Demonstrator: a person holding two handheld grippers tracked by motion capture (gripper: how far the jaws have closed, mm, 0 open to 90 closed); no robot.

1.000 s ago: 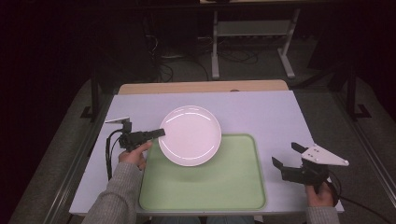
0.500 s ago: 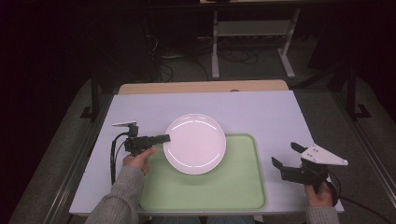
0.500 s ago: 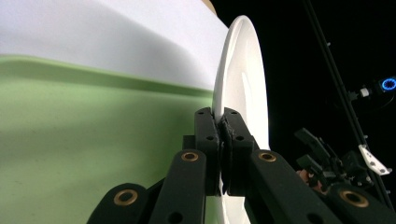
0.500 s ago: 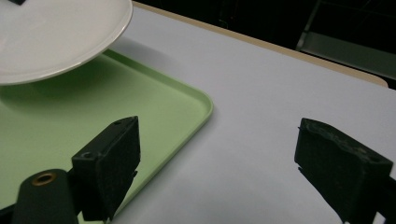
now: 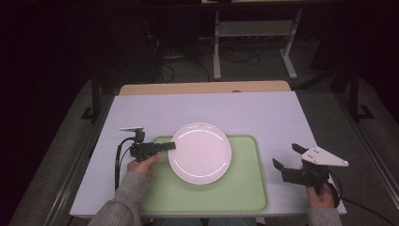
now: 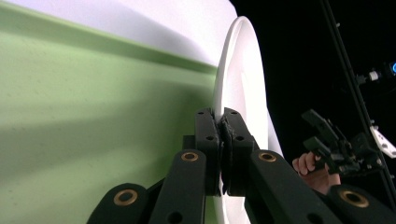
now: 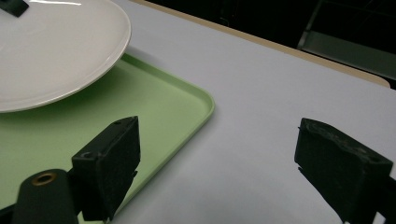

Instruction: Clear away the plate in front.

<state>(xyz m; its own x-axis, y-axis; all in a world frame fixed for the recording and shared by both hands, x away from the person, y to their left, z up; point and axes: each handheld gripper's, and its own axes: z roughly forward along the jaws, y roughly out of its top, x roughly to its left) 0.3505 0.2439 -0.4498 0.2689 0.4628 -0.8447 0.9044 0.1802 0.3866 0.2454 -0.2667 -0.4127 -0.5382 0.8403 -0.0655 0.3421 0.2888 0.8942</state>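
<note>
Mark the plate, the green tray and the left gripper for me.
plate (image 5: 202, 155), high view, centre of its white face.
green tray (image 5: 244, 193), high view, bare floor near its right front corner.
left gripper (image 6: 220, 140), left gripper view, where its jaws clamp the plate's rim.

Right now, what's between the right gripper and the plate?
Nothing stands there: just bare green tray and then bare table between the right gripper and the plate, per the high view.
</note>
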